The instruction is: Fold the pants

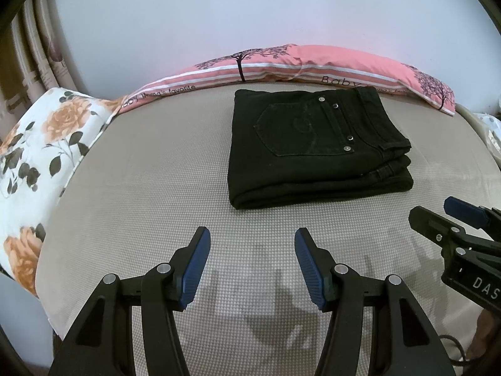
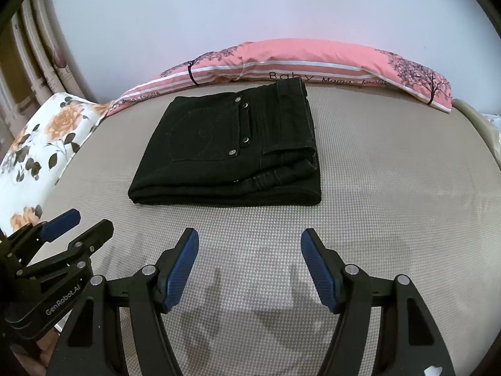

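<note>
Black pants (image 1: 313,153): matt denim, shiny metal rivets | bed cover (image 1: 156,188): woven, fine-checked cloth | pillow (image 1: 313,62): smooth pink printed cotton | grippers' pads (image 1: 195,266): ribbed blue, matt black frames

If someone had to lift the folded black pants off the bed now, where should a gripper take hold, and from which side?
Probably the near folded edge of the pants, approached from the front where the right gripper and left gripper wait, open and empty. That edge is a thick, rounded stack of layers facing the grippers, so the jaws could close over all layers together; the waistband side shows loose, separate ends.
</note>
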A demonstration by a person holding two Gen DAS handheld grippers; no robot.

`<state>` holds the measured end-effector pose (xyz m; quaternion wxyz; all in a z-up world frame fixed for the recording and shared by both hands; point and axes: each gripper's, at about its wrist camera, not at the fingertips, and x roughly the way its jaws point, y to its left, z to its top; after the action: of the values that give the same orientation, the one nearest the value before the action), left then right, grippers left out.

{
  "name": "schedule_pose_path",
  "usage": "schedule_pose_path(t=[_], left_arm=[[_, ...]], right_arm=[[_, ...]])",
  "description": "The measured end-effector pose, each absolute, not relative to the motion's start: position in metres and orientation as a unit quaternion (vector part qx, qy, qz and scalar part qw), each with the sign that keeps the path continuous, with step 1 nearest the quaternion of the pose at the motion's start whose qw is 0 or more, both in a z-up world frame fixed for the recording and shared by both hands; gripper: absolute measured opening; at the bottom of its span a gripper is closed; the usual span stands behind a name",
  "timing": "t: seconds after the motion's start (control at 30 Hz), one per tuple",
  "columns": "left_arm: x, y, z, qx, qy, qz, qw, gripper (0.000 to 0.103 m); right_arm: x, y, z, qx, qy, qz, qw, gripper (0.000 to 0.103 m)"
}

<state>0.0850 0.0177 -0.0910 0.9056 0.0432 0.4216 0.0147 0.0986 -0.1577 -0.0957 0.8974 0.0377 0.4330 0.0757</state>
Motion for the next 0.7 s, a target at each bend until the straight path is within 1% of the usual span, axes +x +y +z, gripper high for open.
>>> schedule_pose_path(t=[0.7], left_arm=[[0.0872, 0.0186, -0.0946, 0.047, 0.425, 0.010, 0.904, 0.057]], right_arm=[[0.0981, -0.1592, -0.1021, 0.043, 0.441, 0.069, 0.894, 0.065]])
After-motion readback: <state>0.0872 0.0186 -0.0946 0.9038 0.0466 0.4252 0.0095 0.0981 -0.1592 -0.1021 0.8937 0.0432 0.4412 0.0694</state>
